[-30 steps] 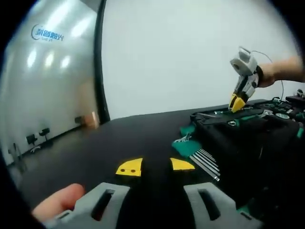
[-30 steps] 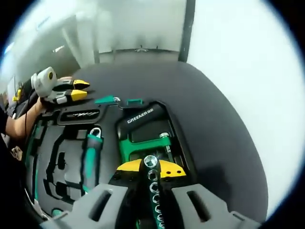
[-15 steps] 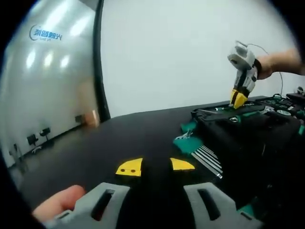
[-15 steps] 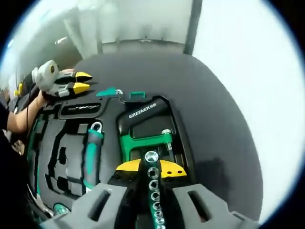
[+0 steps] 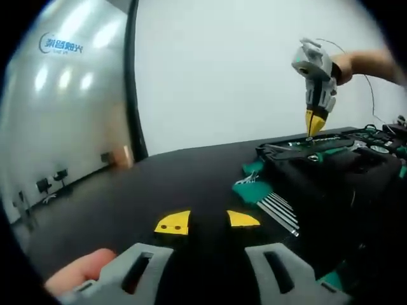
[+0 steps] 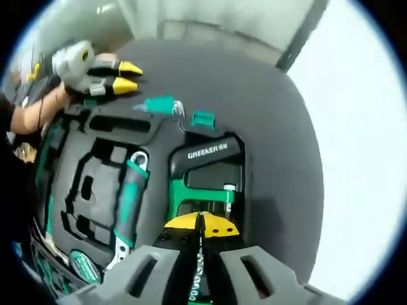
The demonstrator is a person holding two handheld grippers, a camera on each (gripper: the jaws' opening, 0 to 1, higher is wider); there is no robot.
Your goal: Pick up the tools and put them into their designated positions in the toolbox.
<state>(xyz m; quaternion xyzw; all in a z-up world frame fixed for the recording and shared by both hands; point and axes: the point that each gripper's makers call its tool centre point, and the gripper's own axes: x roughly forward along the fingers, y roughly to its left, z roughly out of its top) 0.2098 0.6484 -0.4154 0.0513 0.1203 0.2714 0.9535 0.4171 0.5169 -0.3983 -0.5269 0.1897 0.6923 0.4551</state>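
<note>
Raised since a second ago: right gripper (image 5: 316, 122), at 2 o'clock in the left gripper view, hanging tip-down above the toolbox (image 5: 318, 175) instead of resting at its rim; sockets seen between its tips earlier gone from in front of them. Closed up as well: in the right gripper view, yellow tips of the right gripper (image 6: 200, 223) drawn together with only a hairline between; cannot tell whether anything is pinched there; strip of green showing lower down between the grey finger bodies.

Just past those tips, toward 12 o'clock: green-and-black tool marked GREENER (image 6: 206, 181), seated in its recess in the toolbox (image 6: 95, 152); beside it at 9 o'clock, green-handled adjustable wrench (image 6: 130, 197), lying in its own slot; other cut-outs in the black foam further toward 9 o'clock.

Beyond the box rim at 11 o'clock: hex key set (image 6: 159, 105) on the dark table (image 6: 254, 89), green latch (image 6: 203, 119) next to it; further out at 10 o'clock, left gripper (image 6: 130, 75), held in a hand (image 6: 38, 114), near the box corner.

Left gripper view: left gripper (image 5: 206, 222) at 6 o'clock, yellow tips set well apart, nothing between them, over bare table (image 5: 159, 184); hex key set (image 5: 267, 203) at 3 o'clock, just beside the toolbox; fingertip (image 5: 79, 270) at 8 o'clock.
</note>
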